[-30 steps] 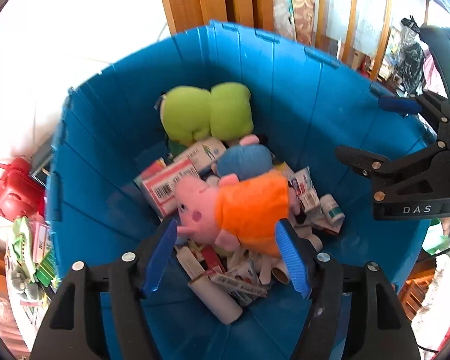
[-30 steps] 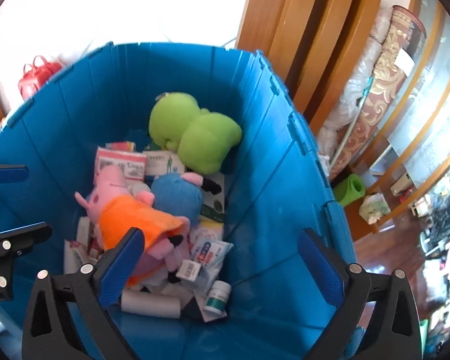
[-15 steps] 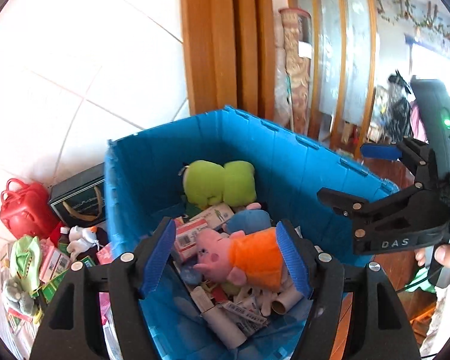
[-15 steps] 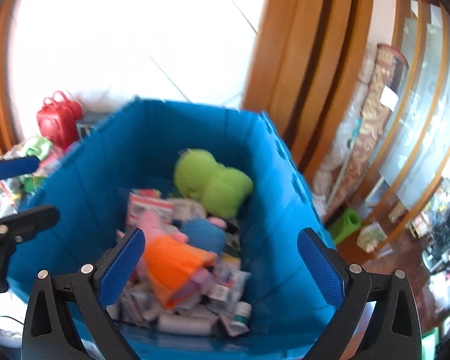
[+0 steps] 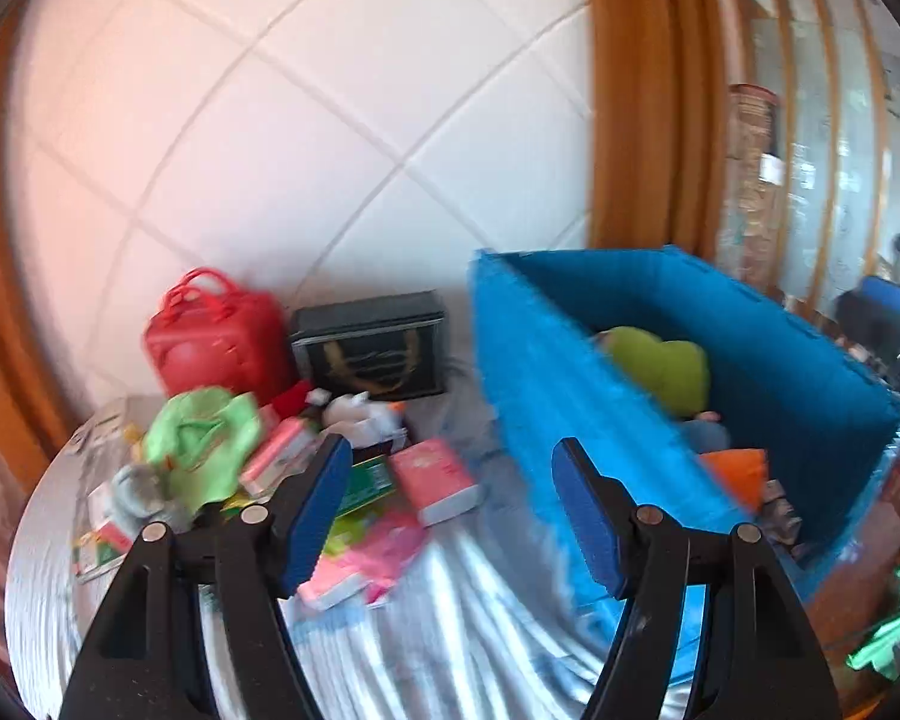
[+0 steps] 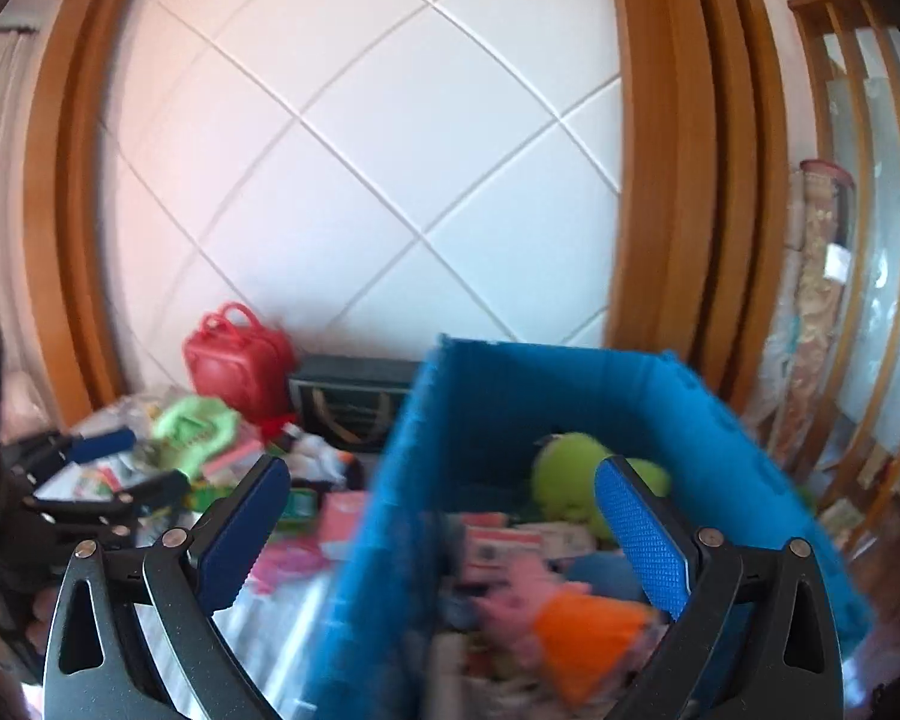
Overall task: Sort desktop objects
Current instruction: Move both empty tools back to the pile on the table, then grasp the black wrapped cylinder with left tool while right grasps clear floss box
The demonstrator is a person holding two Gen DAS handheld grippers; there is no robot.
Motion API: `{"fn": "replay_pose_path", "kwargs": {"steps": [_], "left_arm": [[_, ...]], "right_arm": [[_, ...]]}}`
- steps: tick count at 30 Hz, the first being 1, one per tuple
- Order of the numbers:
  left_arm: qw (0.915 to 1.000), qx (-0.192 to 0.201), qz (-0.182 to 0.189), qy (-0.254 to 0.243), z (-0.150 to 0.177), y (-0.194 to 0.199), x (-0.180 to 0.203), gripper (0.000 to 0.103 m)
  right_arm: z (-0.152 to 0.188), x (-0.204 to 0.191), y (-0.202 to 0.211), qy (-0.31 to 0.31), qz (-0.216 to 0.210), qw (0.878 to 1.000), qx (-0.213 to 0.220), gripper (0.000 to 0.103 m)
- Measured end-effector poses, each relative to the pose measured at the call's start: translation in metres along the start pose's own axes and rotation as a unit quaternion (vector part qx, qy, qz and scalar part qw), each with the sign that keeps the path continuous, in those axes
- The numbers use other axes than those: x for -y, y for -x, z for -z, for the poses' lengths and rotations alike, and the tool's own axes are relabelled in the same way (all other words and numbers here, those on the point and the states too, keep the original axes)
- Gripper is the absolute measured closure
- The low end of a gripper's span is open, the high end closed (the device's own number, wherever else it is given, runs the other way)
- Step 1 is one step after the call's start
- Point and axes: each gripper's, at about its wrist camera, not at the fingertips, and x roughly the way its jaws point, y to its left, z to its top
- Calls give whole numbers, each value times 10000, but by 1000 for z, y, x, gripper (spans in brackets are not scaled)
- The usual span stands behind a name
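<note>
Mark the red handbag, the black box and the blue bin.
red handbag (image 5: 219, 345), left wrist view, front face.
black box (image 5: 371, 348), left wrist view, front panel.
blue bin (image 6: 510, 396), right wrist view, far inner wall.

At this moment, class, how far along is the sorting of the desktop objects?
Done: the blue bin already holds a green plush, a pig plush and small boxes. In hand: nothing; both tools, left and right, are open and empty. Left: the red bag, pink box and the clutter around them.
</note>
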Motion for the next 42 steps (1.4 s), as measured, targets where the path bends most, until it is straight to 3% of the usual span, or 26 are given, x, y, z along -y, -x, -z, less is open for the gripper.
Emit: {"fn": "replay_pose_path", "kwargs": {"steps": [3,7,12,15,23,31,32,33,35,38,42], "left_arm": [[9985,-155,-447,263,22,-6,-57,34],[9927,-514,-897,619,55,-21,-136,34],[9825,-854,-1485,731,101,-44,-203,34],[9768,-1089,-1638,844,128,-61,-230,34],[9691,-1629,-1375,1239,182,-141,-264,34],[9666,-1963,-983,1323,190,-240,-271,34],[9659,-2008,-985,1306,192,-248,-273,39],[9650,-2069,-994,1269,194,-258,-274,54],[9643,-2191,-751,1284,199,-267,-276,69],[9658,-2227,-735,1102,206,-257,-275,69],[9588,-2419,-725,1297,232,-223,-285,69]], "right_arm": [[4,-33,-13,-273,-329,9991,-25,0],[20,-80,-48,-440,-731,9956,-375,0],[54,-133,-102,-290,-635,9942,-822,0],[84,-151,-139,-281,-555,9905,-1224,0],[163,-182,-215,-325,-451,9713,-2314,0],[184,-197,-249,-587,-400,9600,-2708,0],[186,-200,-253,-625,-427,9590,-2731,0],[187,-204,-257,-641,-451,9581,-2754,0],[189,-218,-264,-592,-605,9559,-2814,0],[197,-246,-279,-455,-943,9500,-2942,0],[210,-282,-303,-311,-1282,9389,-3178,0]]}}
